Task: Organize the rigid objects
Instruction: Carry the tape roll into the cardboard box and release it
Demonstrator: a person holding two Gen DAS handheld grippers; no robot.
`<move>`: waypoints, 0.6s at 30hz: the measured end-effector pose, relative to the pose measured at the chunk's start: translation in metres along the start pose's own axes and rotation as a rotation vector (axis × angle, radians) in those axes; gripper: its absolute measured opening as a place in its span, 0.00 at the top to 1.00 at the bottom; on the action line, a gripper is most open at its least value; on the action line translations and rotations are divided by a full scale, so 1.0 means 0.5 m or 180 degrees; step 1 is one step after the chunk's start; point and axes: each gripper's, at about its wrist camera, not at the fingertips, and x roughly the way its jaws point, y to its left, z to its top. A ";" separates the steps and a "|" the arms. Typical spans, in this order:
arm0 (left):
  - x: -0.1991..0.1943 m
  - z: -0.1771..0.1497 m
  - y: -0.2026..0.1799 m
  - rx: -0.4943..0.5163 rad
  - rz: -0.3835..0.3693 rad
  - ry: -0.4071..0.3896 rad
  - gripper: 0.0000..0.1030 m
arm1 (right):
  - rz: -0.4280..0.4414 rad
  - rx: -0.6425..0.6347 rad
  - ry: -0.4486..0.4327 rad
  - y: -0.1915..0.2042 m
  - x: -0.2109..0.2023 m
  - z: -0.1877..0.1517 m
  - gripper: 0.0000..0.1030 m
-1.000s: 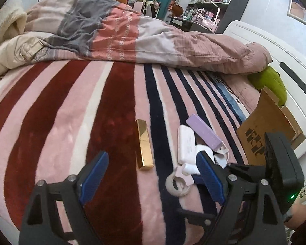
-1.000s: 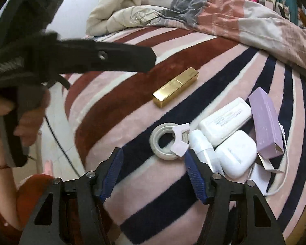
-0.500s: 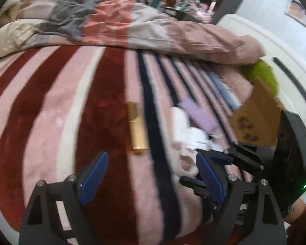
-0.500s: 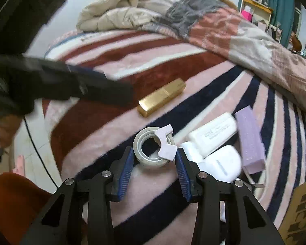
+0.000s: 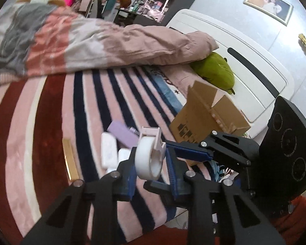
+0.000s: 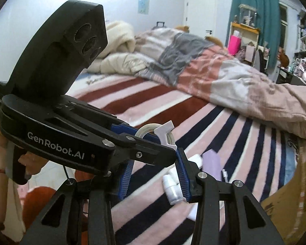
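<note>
Left wrist view: tape roll [image 5: 148,159] between the left gripper's [image 5: 151,170] closed jaws (right gripper's [image 6: 155,175] seemingly clamping too).

Home bedroom: bed [image 6: 153,106], rumpled duvet [image 6: 224,77].

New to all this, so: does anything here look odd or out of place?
One thing: the white tape roll with its pink plastic cutter hangs in the air above the striped blanket, pinched in the left hand-held gripper while the right hand-held gripper crowds the same roll. Whether both grip it is unclear.
</note>
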 end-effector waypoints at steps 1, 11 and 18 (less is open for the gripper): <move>-0.001 0.009 -0.012 0.0022 0.0010 -0.0007 0.78 | -0.0028 0.0000 -0.0031 -0.005 -0.012 0.005 0.65; 0.061 0.095 -0.169 0.0323 0.0007 0.0036 0.78 | -0.0225 0.0092 -0.0181 -0.107 -0.134 0.009 0.65; 0.194 0.156 -0.306 0.0529 -0.0152 0.0268 0.78 | -0.0432 0.0325 -0.0186 -0.248 -0.237 -0.043 0.65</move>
